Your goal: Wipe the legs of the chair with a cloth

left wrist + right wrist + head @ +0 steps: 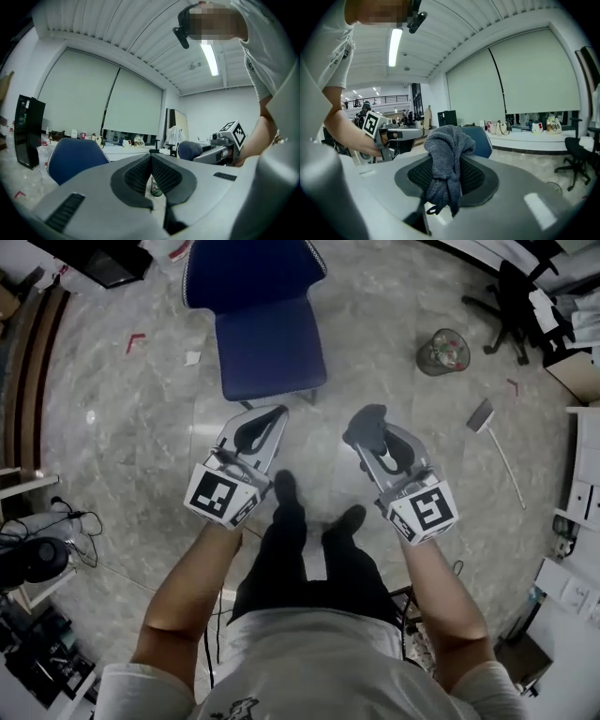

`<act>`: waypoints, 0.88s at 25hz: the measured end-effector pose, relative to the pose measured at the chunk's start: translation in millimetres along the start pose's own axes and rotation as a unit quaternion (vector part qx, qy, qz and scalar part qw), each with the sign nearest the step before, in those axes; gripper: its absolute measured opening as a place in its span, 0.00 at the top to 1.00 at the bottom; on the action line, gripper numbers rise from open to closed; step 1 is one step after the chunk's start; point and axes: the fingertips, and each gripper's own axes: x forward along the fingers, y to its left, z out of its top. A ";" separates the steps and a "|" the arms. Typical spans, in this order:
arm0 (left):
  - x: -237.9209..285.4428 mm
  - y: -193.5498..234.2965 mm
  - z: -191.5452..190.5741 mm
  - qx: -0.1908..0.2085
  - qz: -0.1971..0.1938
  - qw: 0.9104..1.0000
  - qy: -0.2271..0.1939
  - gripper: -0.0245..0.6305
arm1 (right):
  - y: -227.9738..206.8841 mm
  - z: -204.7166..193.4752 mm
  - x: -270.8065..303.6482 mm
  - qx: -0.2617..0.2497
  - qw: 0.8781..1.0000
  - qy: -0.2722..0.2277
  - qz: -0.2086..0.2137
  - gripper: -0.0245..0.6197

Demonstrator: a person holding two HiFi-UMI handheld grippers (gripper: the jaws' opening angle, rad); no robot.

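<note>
The blue chair [267, 324] stands on the marble floor just ahead of both grippers; only short bits of its legs show under the seat's front edge. My right gripper [367, 423] is shut on a dark grey cloth [447, 150], which bunches up above the pads and hangs below them. In the right gripper view the chair [482, 138] shows behind the cloth. My left gripper [265, 423] is held level beside it, its pads [140, 176] together at the tips with nothing between them. The chair's back [75, 157] lies to its left.
A wire waste bin [443, 352] stands to the right of the chair, and a long-handled tool [497, 446] lies on the floor beyond it. A black office chair [511, 306] is at the far right. Cables and equipment [37, 559] crowd the left edge. The person's feet [286, 488] are below the grippers.
</note>
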 end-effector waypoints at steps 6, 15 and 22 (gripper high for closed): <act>44.9 56.5 -136.5 0.004 0.033 0.999 -0.019 0.95 | -48.2 -164.4 77.0 -0.005 1.000 0.025 0.017 0.76; 151.2 133.8 -383.2 0.046 0.032 0.998 -0.016 0.95 | -148.4 -461.0 215.3 -0.043 0.997 0.061 0.030 0.76; 167.1 157.0 -473.2 0.071 0.017 0.997 -0.012 0.95 | -173.9 -546.8 294.7 -0.058 0.997 0.044 0.029 0.76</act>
